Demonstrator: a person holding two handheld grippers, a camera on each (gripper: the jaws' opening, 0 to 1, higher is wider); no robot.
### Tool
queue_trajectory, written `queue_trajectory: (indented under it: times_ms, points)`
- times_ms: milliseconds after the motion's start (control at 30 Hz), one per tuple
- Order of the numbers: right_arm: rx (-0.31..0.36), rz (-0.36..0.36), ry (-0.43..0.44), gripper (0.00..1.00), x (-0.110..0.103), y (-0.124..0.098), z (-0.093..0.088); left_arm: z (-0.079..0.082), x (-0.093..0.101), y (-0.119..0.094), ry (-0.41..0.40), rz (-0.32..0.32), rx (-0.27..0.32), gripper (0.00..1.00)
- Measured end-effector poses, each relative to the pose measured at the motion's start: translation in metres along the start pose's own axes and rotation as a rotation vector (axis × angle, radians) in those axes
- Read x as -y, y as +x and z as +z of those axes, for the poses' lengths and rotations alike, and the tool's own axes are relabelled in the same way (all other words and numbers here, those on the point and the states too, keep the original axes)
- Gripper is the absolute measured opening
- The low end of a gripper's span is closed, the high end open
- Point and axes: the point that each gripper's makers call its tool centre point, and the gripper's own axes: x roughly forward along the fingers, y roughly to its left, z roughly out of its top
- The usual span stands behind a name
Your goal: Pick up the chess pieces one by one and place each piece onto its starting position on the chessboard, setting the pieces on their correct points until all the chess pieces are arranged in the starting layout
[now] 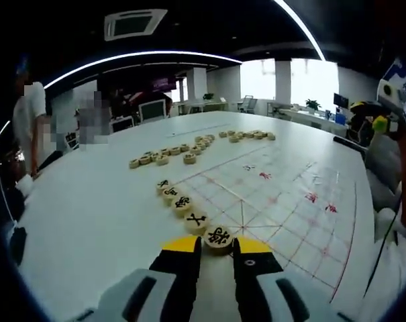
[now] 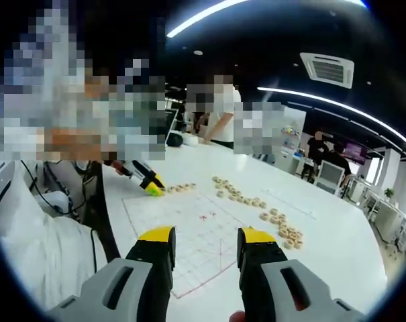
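Observation:
A white chessboard sheet (image 1: 283,201) with red lines lies on the white table (image 1: 88,208). Along its near-left edge stands a short row of round wooden pieces (image 1: 182,204) with black characters. The nearest piece (image 1: 218,238) sits on the board between the yellow tips of my left gripper (image 1: 218,246), which is shut on it. In the right gripper view the left gripper (image 2: 149,182) reaches the row of pieces (image 2: 181,188) at the board's (image 2: 189,235) far-left corner. My right gripper (image 2: 206,238) hangs open above the board's near edge, holding nothing.
Loose wooden pieces lie in curved lines beyond the board (image 1: 162,158) (image 1: 246,134) and to its right in the right gripper view (image 2: 283,231). A person (image 1: 28,121) stands at the table's far side. White clothing (image 2: 28,241) is close at the left.

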Motion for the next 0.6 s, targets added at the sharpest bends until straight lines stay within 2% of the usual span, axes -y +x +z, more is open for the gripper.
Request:
queue_trajectory:
  times_ms: [167,300,433,600]
  points:
    - [-0.001,0.005,-0.004,0.38,-0.002,0.001,0.0,0.0,0.004,-0.006,0.003,-0.026,-0.01,0.37]
    - [-0.004,0.005,-0.002,0.38,-0.002,0.001,-0.001,0.011,0.003,-0.014,0.004,-0.012,0.016,0.51]
    - [-0.004,0.007,-0.005,0.38,-0.003,0.002,0.0,0.033,-0.001,-0.021,-0.01,0.006,0.07,0.57]
    - [-0.004,0.006,-0.006,0.38,-0.003,0.002,0.0,0.06,-0.008,-0.019,-0.018,0.025,0.122,0.57]
